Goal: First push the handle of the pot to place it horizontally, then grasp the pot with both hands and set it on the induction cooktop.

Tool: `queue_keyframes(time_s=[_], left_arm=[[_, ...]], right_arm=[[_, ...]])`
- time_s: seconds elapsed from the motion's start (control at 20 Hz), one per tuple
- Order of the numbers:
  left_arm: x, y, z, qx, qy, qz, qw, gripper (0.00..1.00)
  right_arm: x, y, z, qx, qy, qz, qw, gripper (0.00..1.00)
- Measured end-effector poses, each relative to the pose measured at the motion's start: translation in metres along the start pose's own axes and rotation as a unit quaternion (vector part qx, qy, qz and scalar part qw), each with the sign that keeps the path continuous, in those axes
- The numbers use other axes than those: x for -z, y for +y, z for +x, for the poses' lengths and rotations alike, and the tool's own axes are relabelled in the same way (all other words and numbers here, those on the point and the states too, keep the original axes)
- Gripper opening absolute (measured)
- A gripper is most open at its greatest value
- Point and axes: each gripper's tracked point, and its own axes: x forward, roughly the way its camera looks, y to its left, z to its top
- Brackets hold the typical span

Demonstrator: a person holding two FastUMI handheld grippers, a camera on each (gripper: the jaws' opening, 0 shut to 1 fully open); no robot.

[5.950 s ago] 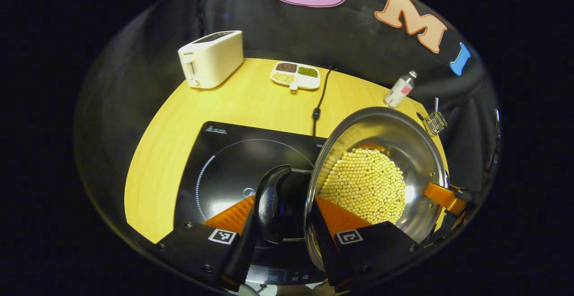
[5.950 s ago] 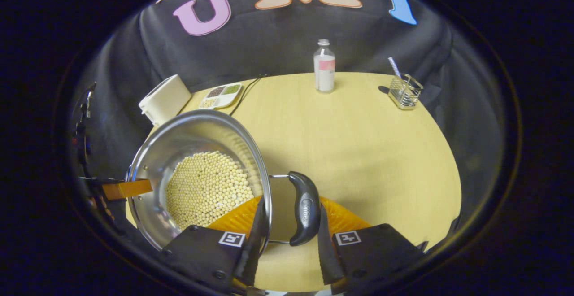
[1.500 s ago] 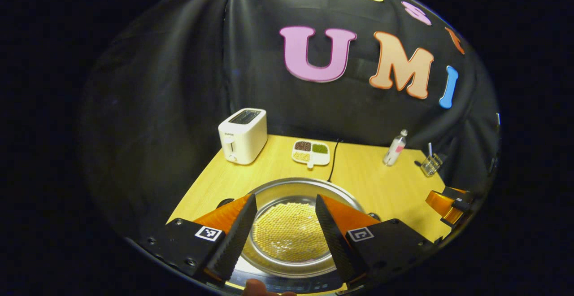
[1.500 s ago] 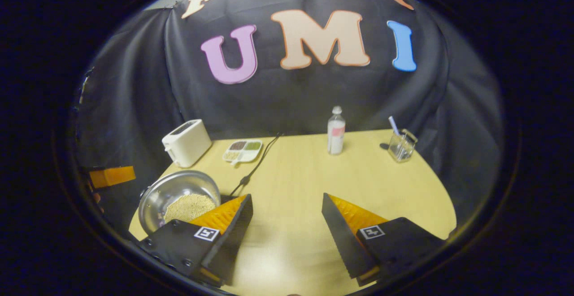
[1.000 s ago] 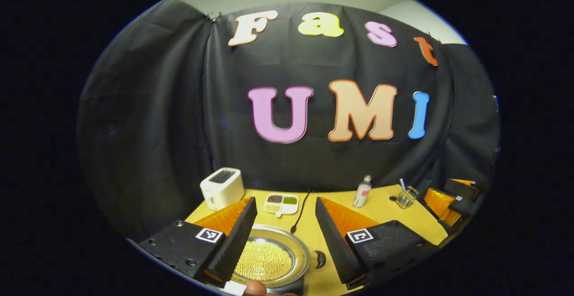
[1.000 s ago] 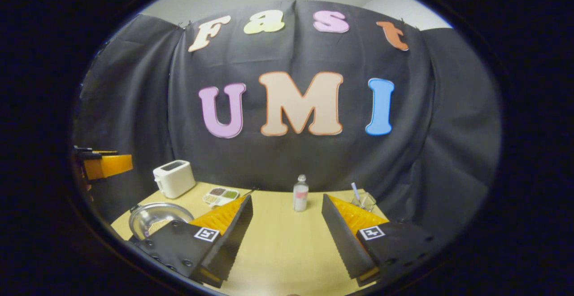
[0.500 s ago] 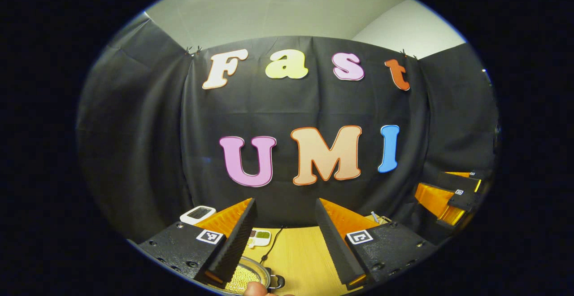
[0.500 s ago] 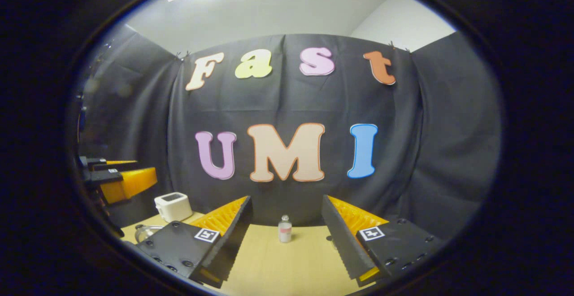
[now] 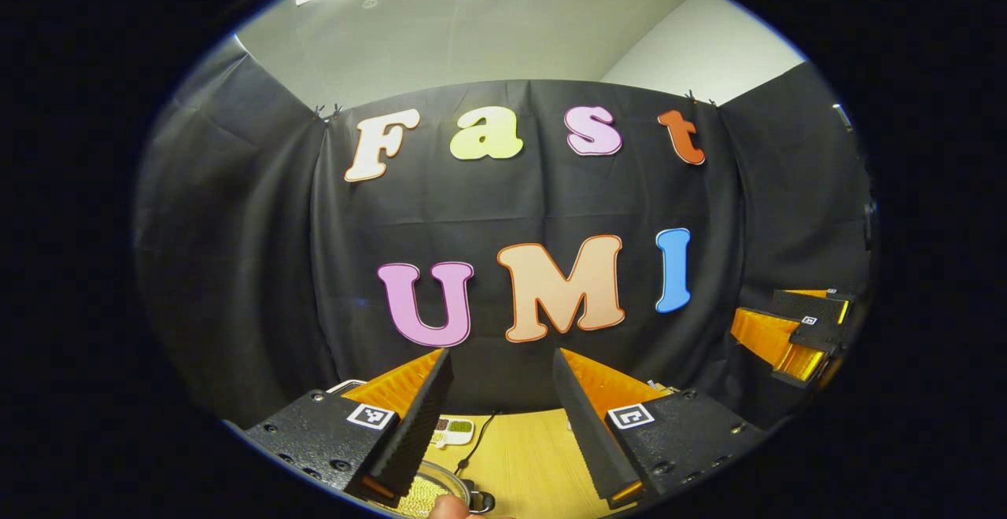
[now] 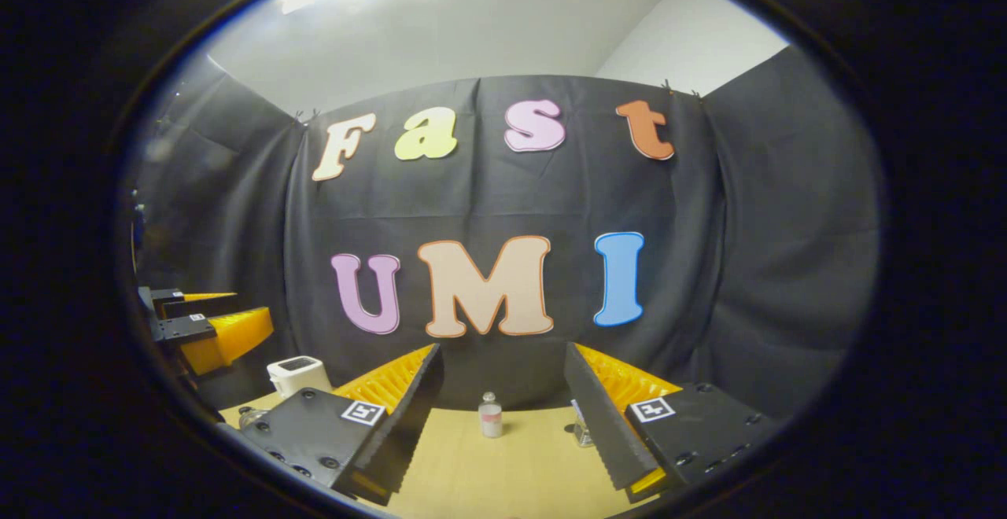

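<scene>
The steel pot (image 9: pixel 431 490) with pale beans in it sits low in the left gripper view, one black handle (image 9: pixel 481 501) pointing right. My left gripper (image 9: pixel 501 358) is raised well above it, tilted up toward the wall, open and holding nothing. It also shows at the left of the right gripper view as the left gripper (image 10: pixel 208 326). My right gripper (image 10: pixel 503 352) is open too, high over the table (image 10: pixel 488 472). A sliver of the pot (image 10: pixel 250 417) peeks past its left finger. The right gripper (image 9: pixel 791 334) hangs at the far right.
A white toaster (image 10: pixel 297 373) stands at the back left, a divided tray (image 9: pixel 452 428) of beans beside a black cable (image 9: pixel 478 439). A small bottle (image 10: pixel 490 415) and a glass holder (image 10: pixel 582 428) stand near the back wall. A fingertip (image 9: pixel 446 508) shows at the bottom edge.
Both grippers, shut on the pot's handles 6 s ago, have let go, opened and lifted away, tilting up. The pot and table have sunk to the bottom of both views.
</scene>
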Motion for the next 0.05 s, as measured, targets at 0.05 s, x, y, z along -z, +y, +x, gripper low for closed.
queue_keyframes(time_s=[0.05], left_arm=[[0.0005,0.0005,0.0,-0.002,-0.001,0.001,1.0,0.81]], right_arm=[[-0.0011,-0.0012,0.0011,0.001,-0.001,0.002,1.0,0.96]])
